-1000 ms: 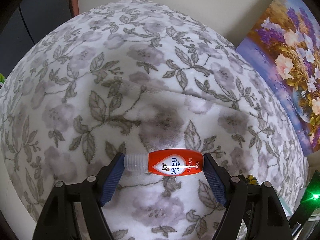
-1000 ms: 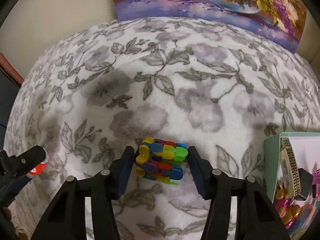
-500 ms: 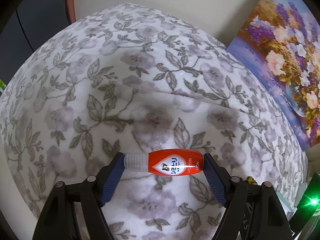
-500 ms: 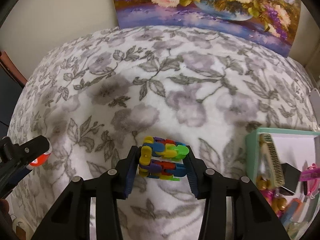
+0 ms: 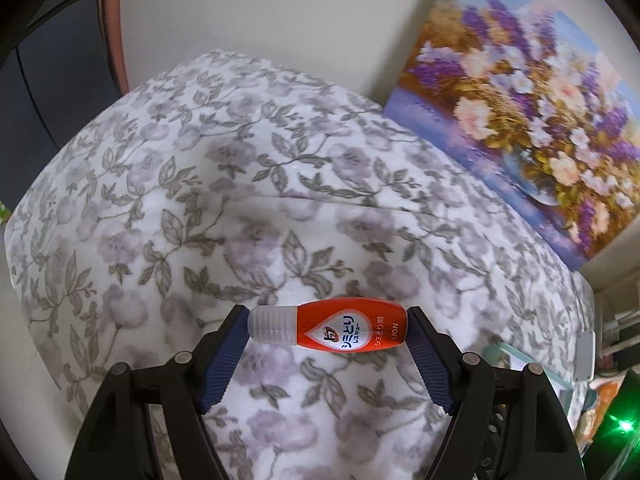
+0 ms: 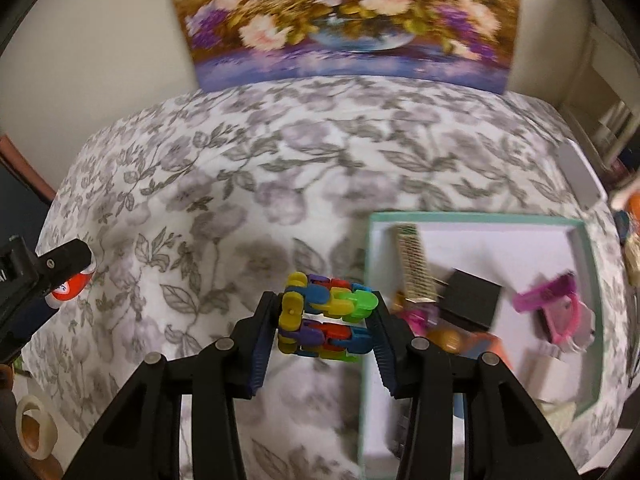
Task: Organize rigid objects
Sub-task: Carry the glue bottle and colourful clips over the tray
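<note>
My left gripper [image 5: 328,330] is shut on a small red bottle [image 5: 352,330] with a clear cap, held crosswise above the floral blanket [image 5: 240,200]. That same bottle [image 6: 74,286] and the left gripper's finger show at the left edge of the right wrist view. My right gripper [image 6: 326,322] is shut on a colourful plastic link toy [image 6: 326,316], lifted off the blanket just left of a mint-rimmed white box [image 6: 472,218]. The box holds a comb-like strip [image 6: 414,268], a black block [image 6: 472,300], a pink item [image 6: 560,304] and other small pieces.
A flower painting [image 6: 340,20] leans on the wall behind the bed. A white flat device [image 6: 580,176] lies at the blanket's right edge, with shelving beyond it. A roll of tape [image 6: 34,428] sits at the lower left. The box corner [image 5: 512,354] shows at right in the left wrist view.
Both grippers have risen and moved right with their loads. The right gripper closed on the link toy and lifted it toward the box, which now fills more of its view.
</note>
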